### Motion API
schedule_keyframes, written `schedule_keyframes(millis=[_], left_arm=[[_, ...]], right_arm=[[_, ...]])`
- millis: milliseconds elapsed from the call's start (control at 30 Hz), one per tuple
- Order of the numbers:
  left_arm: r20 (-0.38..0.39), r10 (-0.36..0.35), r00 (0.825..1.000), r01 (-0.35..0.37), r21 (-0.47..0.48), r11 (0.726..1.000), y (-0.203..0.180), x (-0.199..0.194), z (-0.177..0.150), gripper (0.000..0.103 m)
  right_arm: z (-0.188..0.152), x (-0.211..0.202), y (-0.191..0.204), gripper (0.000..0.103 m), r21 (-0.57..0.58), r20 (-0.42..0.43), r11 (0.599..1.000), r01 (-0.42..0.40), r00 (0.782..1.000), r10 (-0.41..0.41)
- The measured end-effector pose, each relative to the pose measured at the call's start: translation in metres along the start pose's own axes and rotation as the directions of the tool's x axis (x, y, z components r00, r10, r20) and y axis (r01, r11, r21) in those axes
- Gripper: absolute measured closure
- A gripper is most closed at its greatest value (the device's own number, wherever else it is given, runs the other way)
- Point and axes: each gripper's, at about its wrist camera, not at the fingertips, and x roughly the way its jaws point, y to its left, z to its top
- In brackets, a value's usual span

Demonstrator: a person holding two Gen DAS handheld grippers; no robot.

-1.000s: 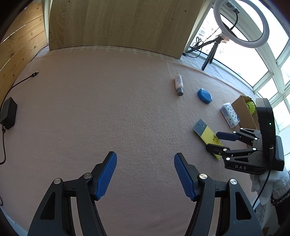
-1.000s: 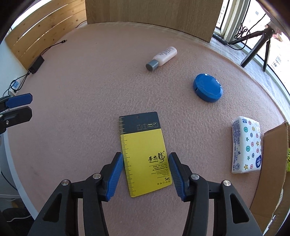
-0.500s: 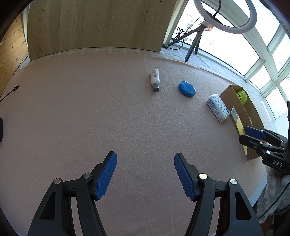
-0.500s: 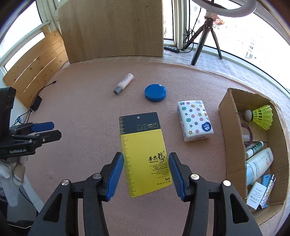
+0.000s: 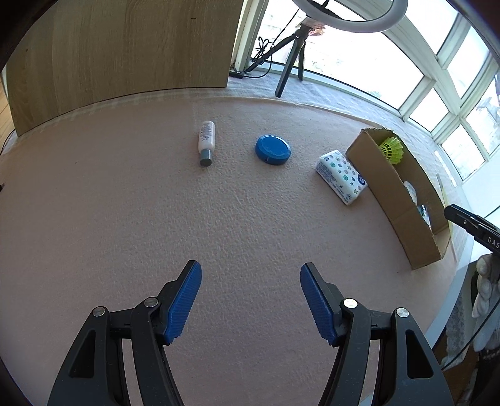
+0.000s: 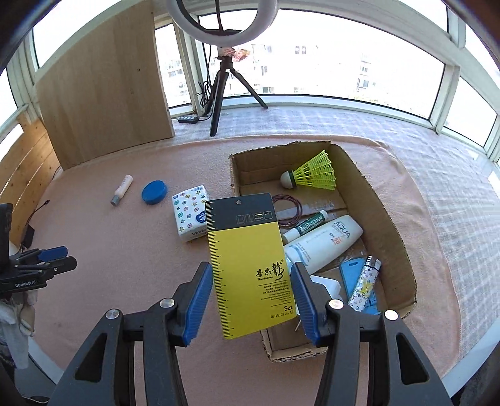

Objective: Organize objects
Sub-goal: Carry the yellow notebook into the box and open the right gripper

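"AQUA" on white tube (image 6: 325,242), "Set" on card (image 6: 250,265)

Left gripper (image 5: 251,301) jaws spread wide over bare pink mat (image 5: 125,203), nothing between them. Landmark: cardboard box (image 5: 397,193) at right edge. Tissue pack (image 5: 340,176) just left of it, blue round lid (image 5: 272,150) further left, white bottle (image 5: 206,142) beyond that, lying flat. Yellow shuttlecock (image 5: 392,149) inside box.

This was a glazed home balcony. Windows (image 6: 343,71) curved around a pink carpet (image 5: 125,203), and wood panels (image 6: 103,103) lined one side. A ring light (image 6: 222,18) stood on its tripod (image 6: 225,90).
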Motion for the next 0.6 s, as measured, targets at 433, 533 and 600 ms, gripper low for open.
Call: schedule_keyframes(millis=[433,533,600], left_arm=[[-0.016,-0.006,1.0,0.006,0.023,1.0,-0.011,0.012,0.002,0.034],[-0.016,-0.005,1.0,0.005,0.024,1.0,-0.01,0.012,0.002,0.034],[-0.016,-0.004,1.0,0.004,0.025,1.0,-0.01,0.012,0.002,0.034]], right_arm=[[-0.007,0.013,-0.055,0.055,0.092,-0.027,0.992,0.091,0.996,-0.089],[-0.007,0.014,-0.057,0.055,0.095,-0.03,0.991,0.096,0.995,-0.093],[-0.006,0.016,-0.058,0.055,0.095,-0.032,0.99,0.101,0.995,-0.099]])
